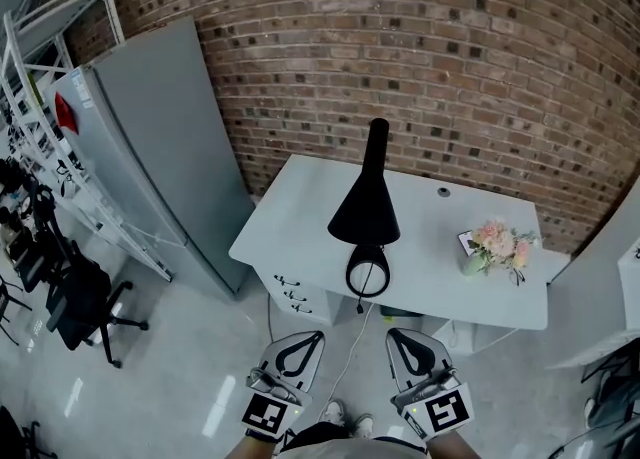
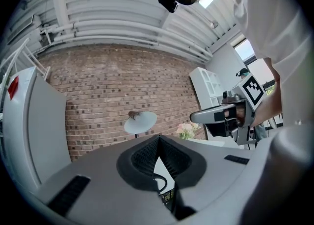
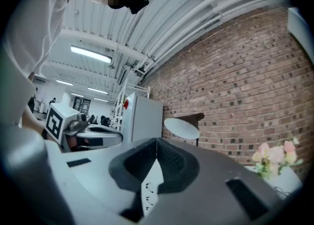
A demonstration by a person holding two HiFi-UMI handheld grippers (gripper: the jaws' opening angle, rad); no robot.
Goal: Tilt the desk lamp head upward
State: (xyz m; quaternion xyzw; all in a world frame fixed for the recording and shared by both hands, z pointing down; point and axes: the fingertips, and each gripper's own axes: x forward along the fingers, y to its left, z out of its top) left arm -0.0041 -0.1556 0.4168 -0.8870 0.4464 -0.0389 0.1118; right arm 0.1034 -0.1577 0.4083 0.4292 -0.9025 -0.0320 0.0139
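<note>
Lamp [image 1: 365, 212], beyond right hand-held gripper [image 1: 394, 334] (untouched)

A white rectangular desk [image 1: 300, 222] stands before the far red brick wall [image 1: 450, 57], with a small bunch of pink flowers [image 1: 497, 245] near its right end and a white drawer unit [image 1: 298, 297] under its left end. To the left stand a tall grey cabinet [image 1: 165, 137], a white metal rack [image 1: 60, 57] and, nearer, a black office chair [image 1: 82, 299].
</note>
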